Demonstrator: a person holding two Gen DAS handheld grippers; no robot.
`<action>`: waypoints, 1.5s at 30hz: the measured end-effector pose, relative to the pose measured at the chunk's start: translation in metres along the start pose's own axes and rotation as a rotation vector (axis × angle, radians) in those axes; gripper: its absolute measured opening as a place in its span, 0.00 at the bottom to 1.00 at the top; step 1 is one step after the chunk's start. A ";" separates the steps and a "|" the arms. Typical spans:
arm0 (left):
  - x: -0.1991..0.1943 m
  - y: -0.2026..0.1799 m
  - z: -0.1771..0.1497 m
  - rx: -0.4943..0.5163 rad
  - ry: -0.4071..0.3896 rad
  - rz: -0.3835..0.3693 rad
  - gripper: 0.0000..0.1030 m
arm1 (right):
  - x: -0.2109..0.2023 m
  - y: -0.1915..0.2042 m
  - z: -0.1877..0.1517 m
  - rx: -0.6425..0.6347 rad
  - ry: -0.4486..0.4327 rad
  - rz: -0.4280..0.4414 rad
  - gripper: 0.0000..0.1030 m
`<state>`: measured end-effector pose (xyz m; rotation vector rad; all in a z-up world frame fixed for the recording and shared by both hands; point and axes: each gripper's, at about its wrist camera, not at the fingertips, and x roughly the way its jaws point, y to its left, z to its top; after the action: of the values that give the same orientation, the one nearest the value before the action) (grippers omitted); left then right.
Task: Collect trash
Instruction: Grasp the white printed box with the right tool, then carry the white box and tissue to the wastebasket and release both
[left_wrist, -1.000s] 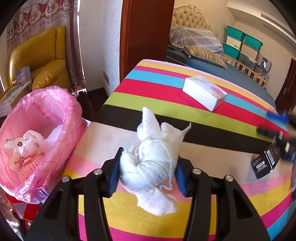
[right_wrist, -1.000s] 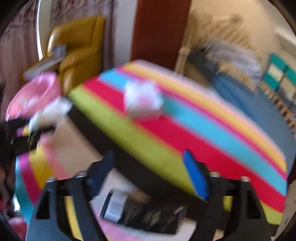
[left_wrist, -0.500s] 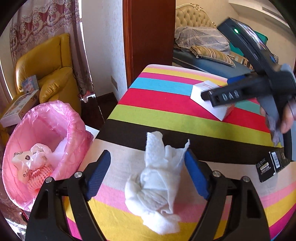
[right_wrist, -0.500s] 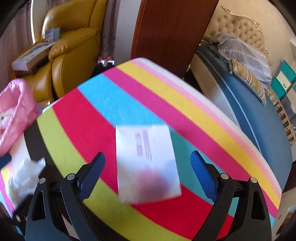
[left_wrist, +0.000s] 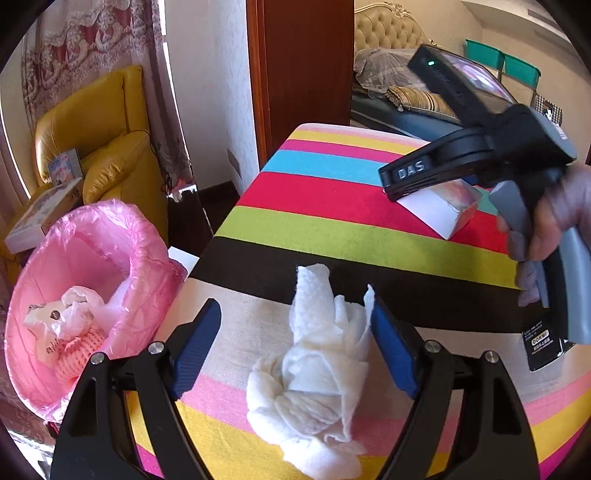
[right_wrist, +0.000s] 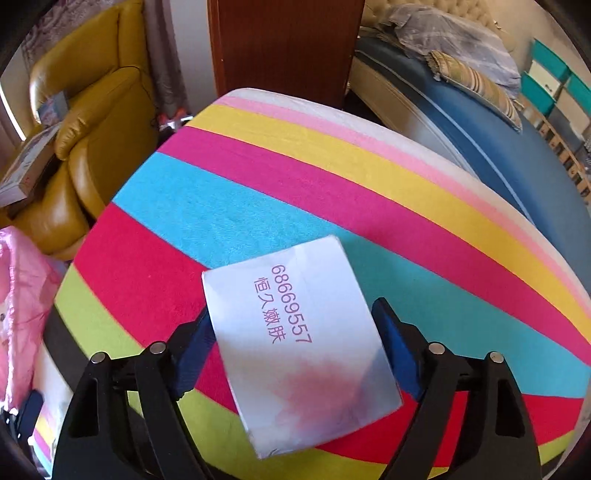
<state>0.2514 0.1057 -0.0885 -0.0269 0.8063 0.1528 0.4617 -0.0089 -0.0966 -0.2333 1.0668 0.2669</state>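
Sunlit bedroom — yellow armchair (left_wrist: 107, 147), tufted bed (left_wrist: 391, 33), wooden door (left_wrist: 303, 70).

Both wrist cameras look steeply down and forward along their fingers, close over the striped tablecloth (left_wrist: 332, 229), the left view from the near edge, the right one farther in; both share the white box (right_wrist: 303, 339) and yellow armchair (left_wrist: 107, 147).

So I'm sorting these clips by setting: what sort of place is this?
Most likely a home bedroom. A bed with a tufted headboard and a striped pillow stands behind the striped table, with a yellow armchair by the curtains and a pink-lined bin nearby.
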 end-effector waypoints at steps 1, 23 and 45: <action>0.001 0.000 0.001 -0.001 0.003 0.002 0.77 | -0.001 0.000 -0.002 0.010 -0.016 -0.007 0.75; -0.021 0.021 -0.022 -0.035 -0.004 -0.078 0.20 | -0.093 -0.099 -0.180 -0.076 -0.241 -0.093 0.70; -0.026 0.031 -0.043 -0.064 0.051 -0.072 0.68 | -0.091 -0.059 -0.196 -0.104 -0.251 0.084 0.81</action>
<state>0.1982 0.1297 -0.0987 -0.1204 0.8502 0.1098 0.2769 -0.1359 -0.1035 -0.2412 0.8162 0.4170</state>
